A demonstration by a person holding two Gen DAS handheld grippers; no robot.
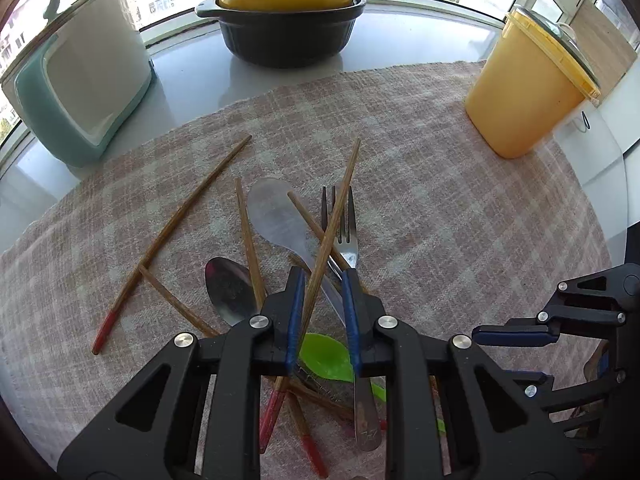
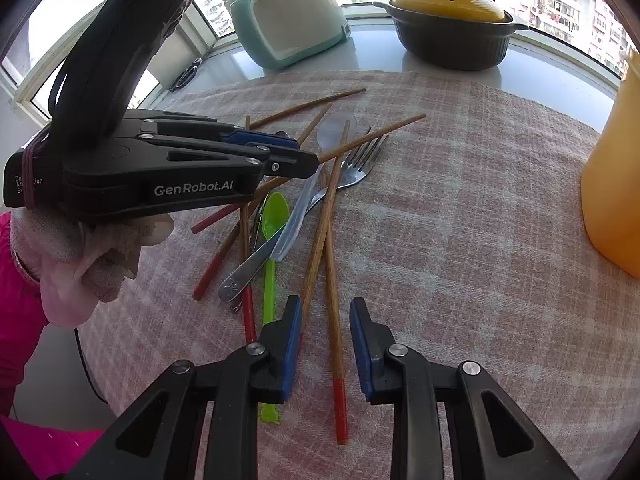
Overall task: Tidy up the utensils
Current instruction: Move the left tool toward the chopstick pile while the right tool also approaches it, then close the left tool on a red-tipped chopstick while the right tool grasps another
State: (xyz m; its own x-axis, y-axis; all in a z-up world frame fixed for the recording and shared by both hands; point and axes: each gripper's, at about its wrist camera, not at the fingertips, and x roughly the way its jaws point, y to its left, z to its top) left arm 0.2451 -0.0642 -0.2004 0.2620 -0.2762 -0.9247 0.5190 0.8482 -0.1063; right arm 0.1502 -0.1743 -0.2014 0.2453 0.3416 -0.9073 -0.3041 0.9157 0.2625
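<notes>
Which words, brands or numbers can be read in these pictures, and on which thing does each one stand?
"GenRobot.AI": white print on the side of the left claw, right wrist view.
"Da... Ac... ...tion Sy...": small white label at the rear of that body, partly hidden, not readable whole.
Stamp on the metal fork handle: too small to read.
Nothing else bears text.

Wooden chopsticks with red ends lie crossed in a loose heap with a steel fork, a steel spoon, a clear plastic spoon and a green plastic spoon.
</notes>
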